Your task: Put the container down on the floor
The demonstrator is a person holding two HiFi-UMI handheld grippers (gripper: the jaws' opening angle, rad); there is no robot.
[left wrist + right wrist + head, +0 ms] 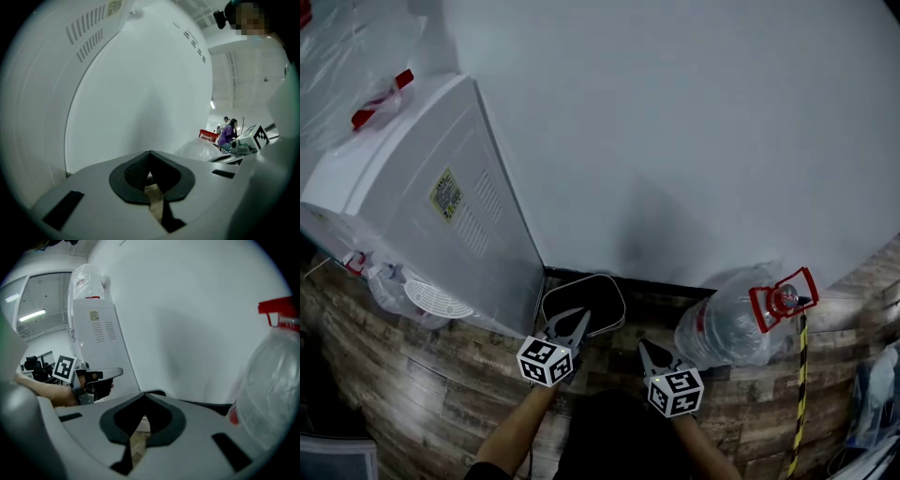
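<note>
The container (581,298) is a black-rimmed rectangular bin. It stands on the wooden floor against the white wall, between the water dispenser and a big bottle. My left gripper (570,323) hangs over the bin's near rim; in the left gripper view its jaws (150,152) meet at the tips, shut, with nothing seen between them. My right gripper (649,349) is just right of the bin, above the floor. It too is shut and empty (145,393). In the right gripper view the bin's rim (157,392) peeks over the jaws, and the left gripper (101,376) shows at the left.
A white water dispenser (431,197) stands close on the left, with a clear bottle on top. A large clear water bottle (727,328) with a red handle lies right of the bin. A yellow-black striped bar (800,394) runs down the right side. The white wall (694,122) is straight ahead.
</note>
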